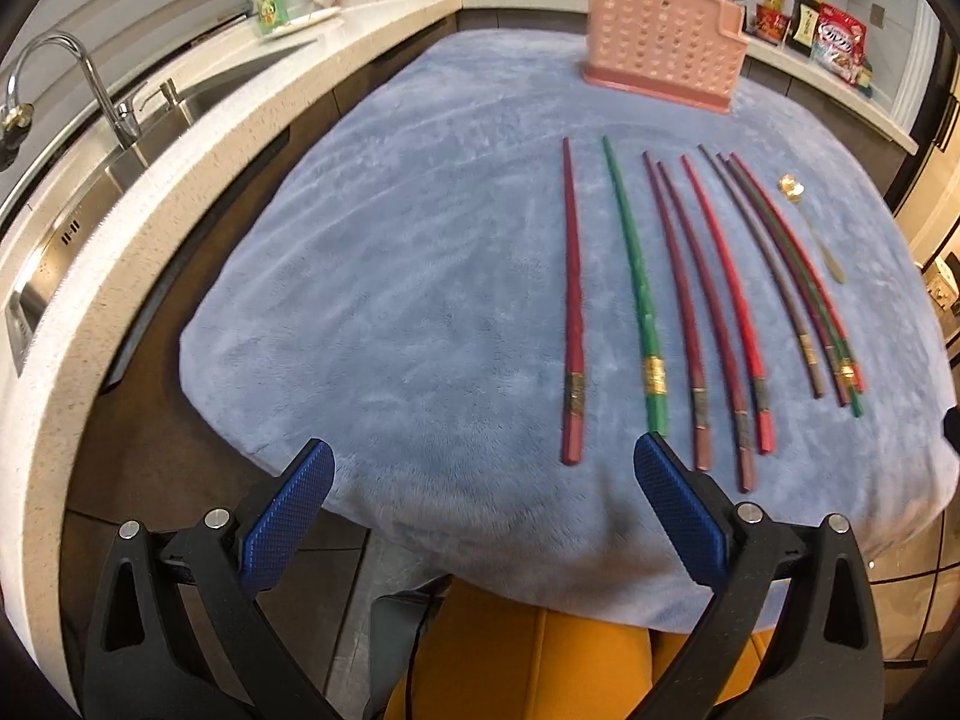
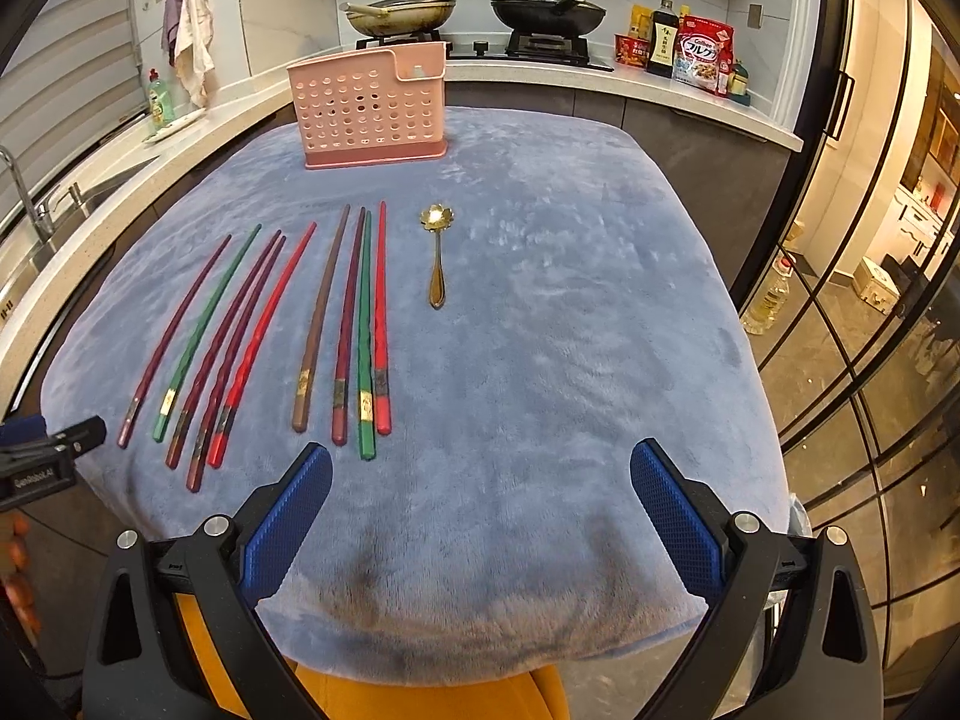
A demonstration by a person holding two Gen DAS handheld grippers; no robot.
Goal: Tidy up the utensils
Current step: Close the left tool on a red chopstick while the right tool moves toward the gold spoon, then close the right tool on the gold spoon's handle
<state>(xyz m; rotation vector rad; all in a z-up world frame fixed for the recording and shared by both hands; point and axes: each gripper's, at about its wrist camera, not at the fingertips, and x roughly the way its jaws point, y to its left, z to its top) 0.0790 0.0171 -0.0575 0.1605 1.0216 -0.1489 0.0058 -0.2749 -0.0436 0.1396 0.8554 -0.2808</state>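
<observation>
1. Here, the left wrist view alone shows the steel sink with its curved tap (image 1: 90,84) at the far left, while the right wrist view alone shows glass doors (image 2: 870,300) at the right and part of the left gripper at its left edge.
2. The pink perforated plastic utensil holder (image 2: 367,114) stands upright at the far edge of the blue plush cloth (image 2: 570,330); whether anything is inside cannot be told.
3. Nine lacquered chopsticks (image 2: 312,324), red, green, maroon and brown, lie side by side left of centre, long axes running near to far, thin tips pointing toward the holder.
4. The small gold flower-bowl spoon (image 2: 437,255) lies just right of them, bowl far, handle near.
5. The left gripper (image 1: 483,462) and right gripper (image 2: 480,468) hover over the near edge, jaws spread wide, grasping nothing.
</observation>
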